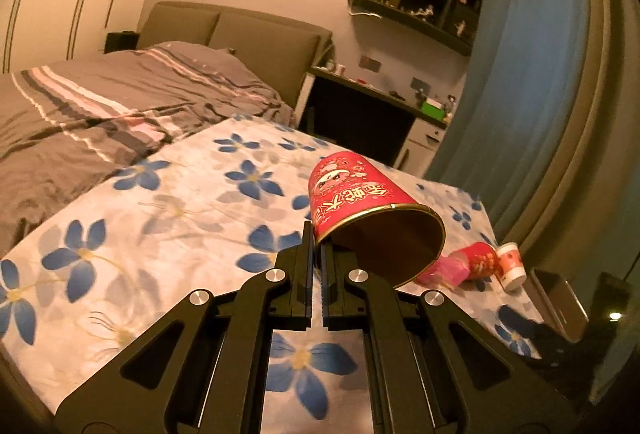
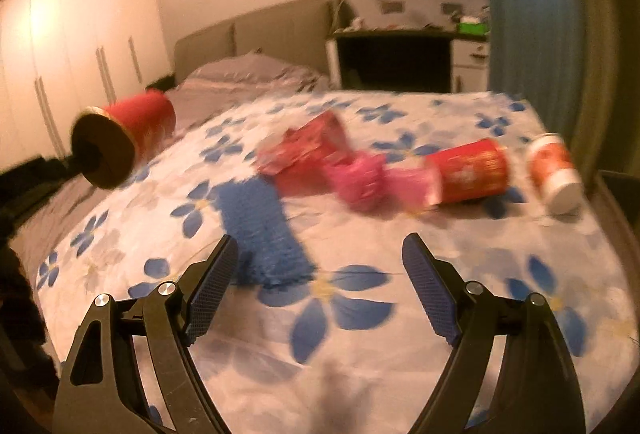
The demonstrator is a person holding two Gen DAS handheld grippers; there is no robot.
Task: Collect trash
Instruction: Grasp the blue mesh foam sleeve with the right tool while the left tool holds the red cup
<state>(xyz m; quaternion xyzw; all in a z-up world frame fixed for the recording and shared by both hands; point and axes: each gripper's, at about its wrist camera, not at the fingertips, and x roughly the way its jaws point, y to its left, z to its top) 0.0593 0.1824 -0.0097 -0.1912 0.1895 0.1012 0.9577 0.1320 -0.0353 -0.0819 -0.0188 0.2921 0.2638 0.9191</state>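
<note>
1. The left gripper (image 1: 317,234) is pinching the gold rim of a red paper cup (image 1: 360,201), holding it tipped on its side above the flowered tablecloth (image 1: 160,218).
2. The right gripper (image 2: 320,266) is hanging wide apart and gripping nothing (the view is blurred).
3. A second red cup (image 2: 468,169), pink wrappers (image 2: 360,179) and a small white-capped bottle (image 2: 554,171) are lying on the cloth ahead of it.

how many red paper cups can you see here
3: one red paper cup gripped at its rim by the left tool; one crushed cup mid-table; one on its side beside the small white bottle. Pink wrappers may hide more.
</note>
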